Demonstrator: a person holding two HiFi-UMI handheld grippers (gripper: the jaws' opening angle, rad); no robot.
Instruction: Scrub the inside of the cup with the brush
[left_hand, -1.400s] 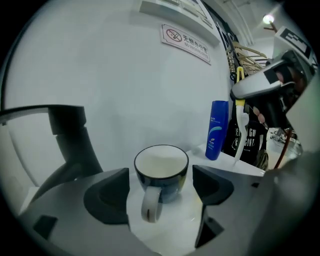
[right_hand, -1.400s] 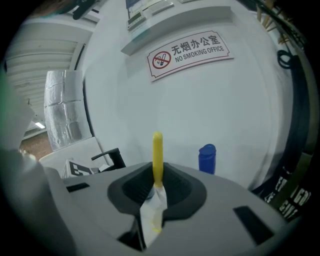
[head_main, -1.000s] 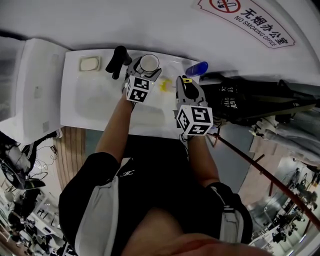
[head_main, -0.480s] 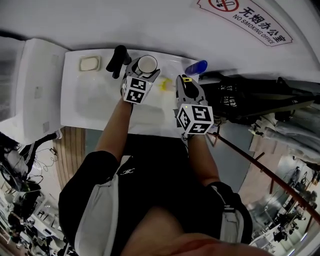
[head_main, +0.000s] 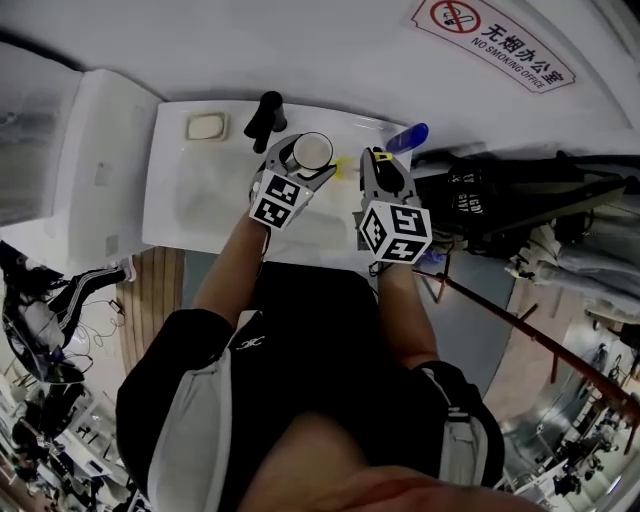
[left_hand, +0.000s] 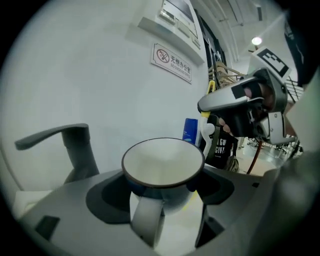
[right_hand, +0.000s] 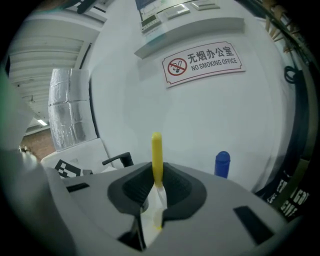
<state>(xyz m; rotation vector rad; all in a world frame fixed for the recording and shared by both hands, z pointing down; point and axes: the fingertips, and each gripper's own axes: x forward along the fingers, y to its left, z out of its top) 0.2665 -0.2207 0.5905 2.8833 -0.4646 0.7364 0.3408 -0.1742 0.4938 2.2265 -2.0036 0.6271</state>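
A white cup (left_hand: 162, 167) with a dark rim sits upright between the jaws of my left gripper (left_hand: 165, 200), which is shut on it; its handle points toward the camera. In the head view the cup (head_main: 312, 152) is held over the white sink (head_main: 200, 190), right of the black tap (head_main: 266, 113). My right gripper (right_hand: 155, 200) is shut on a yellow brush handle (right_hand: 157, 157) that sticks up between its jaws. In the head view the right gripper (head_main: 383, 178) is beside the cup, to its right. The brush's bristles are hidden.
A bar of soap (head_main: 206, 126) lies at the sink's back left corner. A blue bottle (head_main: 408, 137) stands at the sink's right end, also seen as a blue bottle (right_hand: 222, 164) in the right gripper view. Dark bags and clothing (head_main: 500, 190) crowd the right side.
Both grippers sit slightly closer together and nearer the sink's front than a second ago; the cup and brush stay held. The head camera has shifted a little.
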